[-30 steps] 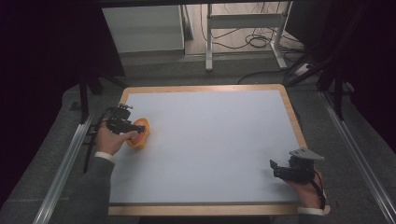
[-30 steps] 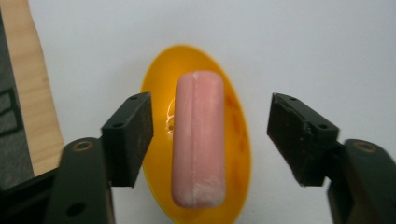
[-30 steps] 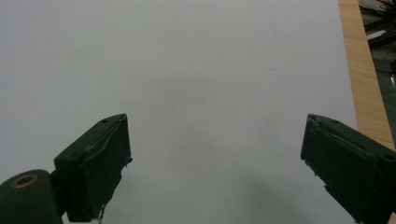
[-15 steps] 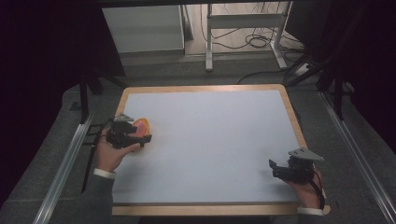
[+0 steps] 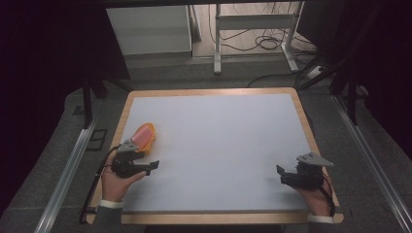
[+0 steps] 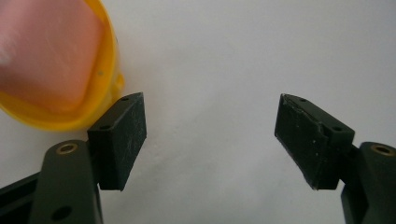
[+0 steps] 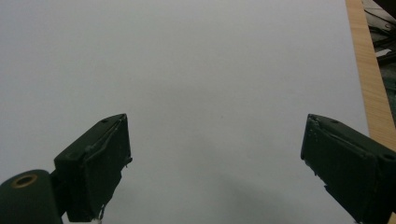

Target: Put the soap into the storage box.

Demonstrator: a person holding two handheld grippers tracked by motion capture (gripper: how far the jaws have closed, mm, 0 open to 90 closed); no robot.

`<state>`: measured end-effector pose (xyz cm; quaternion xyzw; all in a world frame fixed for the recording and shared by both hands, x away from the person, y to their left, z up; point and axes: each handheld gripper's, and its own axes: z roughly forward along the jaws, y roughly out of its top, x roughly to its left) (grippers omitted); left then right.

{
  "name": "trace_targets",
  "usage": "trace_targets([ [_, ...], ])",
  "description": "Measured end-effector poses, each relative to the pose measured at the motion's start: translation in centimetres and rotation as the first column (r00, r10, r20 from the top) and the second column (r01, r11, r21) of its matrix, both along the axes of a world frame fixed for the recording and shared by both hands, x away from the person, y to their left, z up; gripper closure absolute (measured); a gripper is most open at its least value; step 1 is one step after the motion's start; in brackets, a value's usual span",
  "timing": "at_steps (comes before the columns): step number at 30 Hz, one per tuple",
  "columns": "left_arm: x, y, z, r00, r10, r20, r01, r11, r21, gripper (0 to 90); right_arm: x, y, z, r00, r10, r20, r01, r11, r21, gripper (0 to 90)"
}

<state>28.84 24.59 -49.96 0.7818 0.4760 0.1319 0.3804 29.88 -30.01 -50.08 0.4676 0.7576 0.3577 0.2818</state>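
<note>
High view: your left gripper sits just beside the orange dish near the tabletop left edge | left gripper view: pink inside, jaws just widened, nothing between | your right gripper: jaws spread | no writing readable

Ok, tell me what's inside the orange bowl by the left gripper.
The orange bowl holds something pale pink that takes up most of its inside; what it is I cannot tell. The bowl's bottom is covered by it. The open left gripper has nothing between its jaws.
</note>
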Motion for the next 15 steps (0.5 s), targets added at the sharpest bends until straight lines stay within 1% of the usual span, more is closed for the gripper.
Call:
trace_targets([
  [3, -0.5, 0.2, -0.9, 1.0000, 0.000, -0.005, 0.000, 0.9999, -0.014, 25.7, 0.1, 0.6, 0.0, 0.9999, 0.014, 0.001, -0.014, 1.000, -0.007, 8.1],
  [5, -0.6, 0.2, -1.2, 0.9999, 0.000, -0.010, 0.000, 1.0000, -0.003, 25.6, 0.1, 0.7, 0.0, 0.9998, 0.018, 0.003, -0.018, 1.000, -0.006, 8.1],
  [6, -0.6, 0.2, -1.3, 0.9999, 0.002, -0.012, -0.002, 1.0000, 0.006, 25.6, 0.1, 0.8, 0.0, 0.9998, 0.020, 0.001, -0.020, 1.000, -0.007, 8.0],
  [8, -0.8, 0.3, -1.3, 0.9999, 0.008, -0.008, -0.008, 0.9999, 0.008, 25.7, 0.1, 1.1, 0.0, 0.9996, 0.027, 0.001, -0.027, 1.000, -0.009, 8.0],
  [11, -0.9, 0.4, -1.4, 0.9999, 0.013, -0.008, -0.013, 0.9999, 0.004, 25.7, 0.2, 1.7, -0.1, 0.9992, 0.040, 0.000, -0.040, 0.999, -0.015, 8.0],
  [15, -0.6, 0.6, -1.6, 0.9998, 0.015, -0.011, -0.015, 0.9999, -0.008, 25.7, 0.3, 2.6, -0.3, 0.9979, 0.064, -0.006, -0.065, 0.997, -0.039, 8.0],
])
